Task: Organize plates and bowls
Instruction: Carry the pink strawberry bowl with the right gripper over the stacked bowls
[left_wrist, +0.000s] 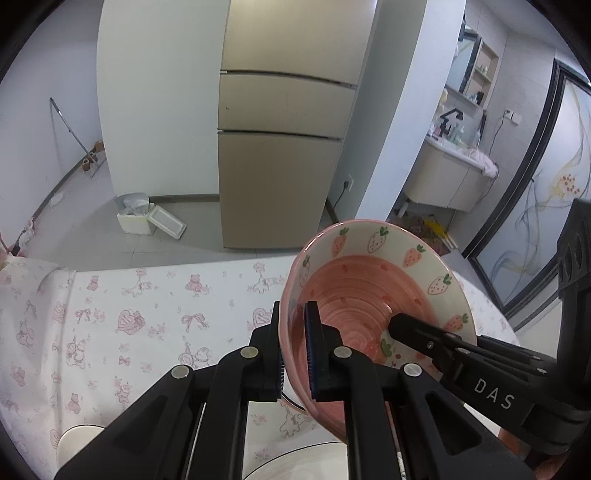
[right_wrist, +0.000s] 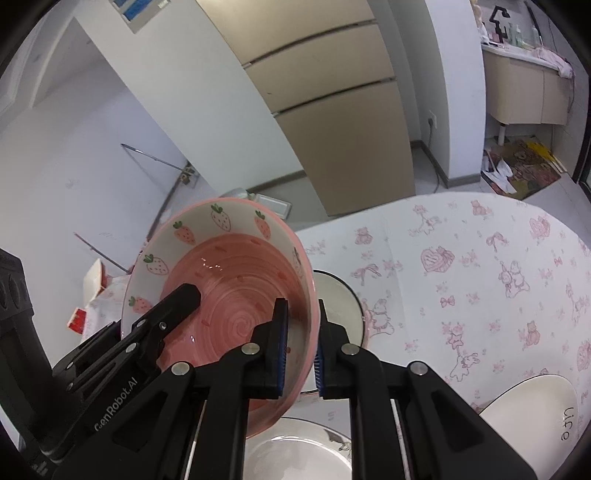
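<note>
"DAS" in pale capitals on black body of right tool (left_wrist: 400, 325), seen from left wrist view. "GenRobot.AI" in pale lettering along black arm of left tool (right_wrist: 186, 295), seen from right wrist view; first letter partly cut. Dark handwritten-style "Life" on rim of cream plate (right_wrist: 535, 402) at lower right of right view, reading sideways. No other legible text.

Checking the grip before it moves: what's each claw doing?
Left claw: shut on the strawberry bowl rim.
Right claw: shut on the opposite rim.
</note>
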